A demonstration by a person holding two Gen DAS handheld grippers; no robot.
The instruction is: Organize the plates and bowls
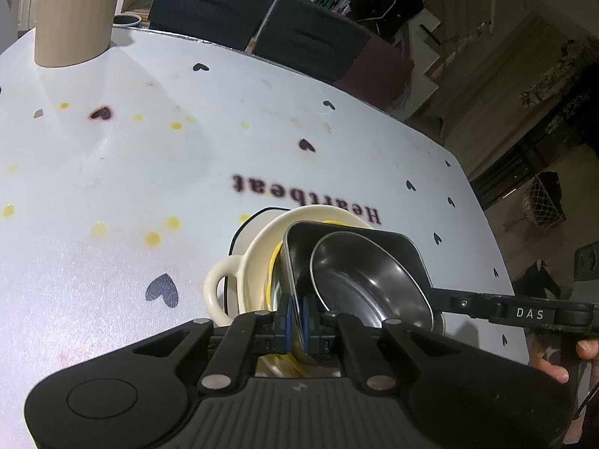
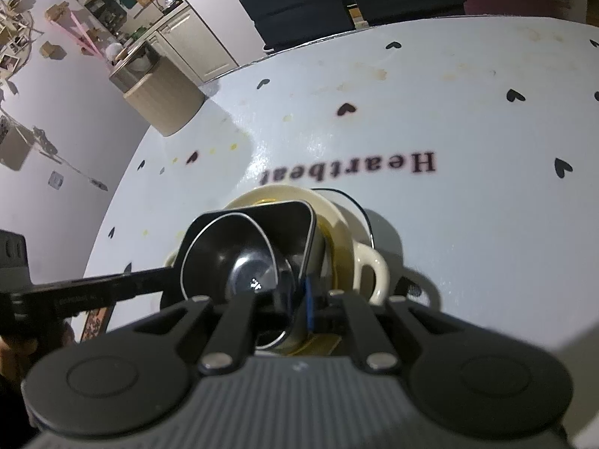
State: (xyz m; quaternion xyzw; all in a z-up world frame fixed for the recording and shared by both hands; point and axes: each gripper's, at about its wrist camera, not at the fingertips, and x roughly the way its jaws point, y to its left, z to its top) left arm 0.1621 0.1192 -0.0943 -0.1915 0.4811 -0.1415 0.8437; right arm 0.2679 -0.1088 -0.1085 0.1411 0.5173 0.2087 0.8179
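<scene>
Bowls sit nested in front of me on the white heart-printed surface (image 1: 112, 172): a black square dish (image 1: 352, 239) with a round black bowl (image 1: 374, 280) inside it, both resting in a cream handled bowl (image 1: 262, 258) with a yellow rim showing between. My left claw (image 1: 297, 321) is clenched on the near wall of the square dish, blue pads either side of the thin edge, and my right claw (image 2: 299, 301) pinches the same dish at another point on its rim. I judge I hold it with both so the stack settles level instead of tipping. From the left view I see the cream bowl's loop handle on the left, my other tool crossing in from the right, and fingers (image 1: 554, 370) wrapped under it. From the right view the handle (image 2: 370, 273) falls to the right, the round bowl's glossy bottom shows, and a tan ribbed pot (image 2: 164, 104) stands well apart near the far edge.
</scene>
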